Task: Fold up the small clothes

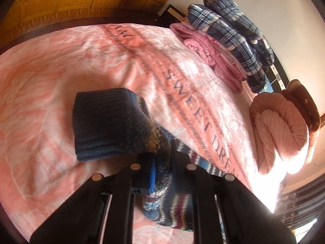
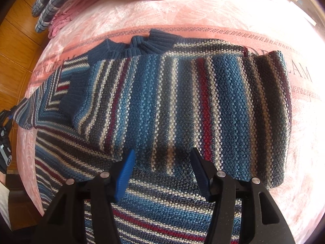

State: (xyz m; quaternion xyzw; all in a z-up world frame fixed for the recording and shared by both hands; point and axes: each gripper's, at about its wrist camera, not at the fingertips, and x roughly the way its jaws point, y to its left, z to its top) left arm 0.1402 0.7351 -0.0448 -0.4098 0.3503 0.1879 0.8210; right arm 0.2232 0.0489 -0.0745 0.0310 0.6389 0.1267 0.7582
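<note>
A pink plush bedspread (image 2: 203,8) with grey lettering fills both views. In the right wrist view, a striped knitted sweater in blue, white, grey and dark red (image 2: 162,101) lies spread across the centre of the frame, one part folded over on top, its navy ribbed collar (image 2: 142,42) near the upper middle. In the left wrist view, a folded stack of blue plaid and pink blankets (image 1: 227,46) sits at the upper right, and a rolled pink cloth bundle (image 1: 278,130) at the right edge. The left gripper (image 1: 162,168), at lower centre, is clamped on a bunched fold of the sweater, whose navy ribbed cuff (image 1: 101,122) hangs left of centre. The right gripper (image 2: 162,172), at lower centre, hovers over the sweater with its blue-padded jaws wide apart, holding nothing
</note>
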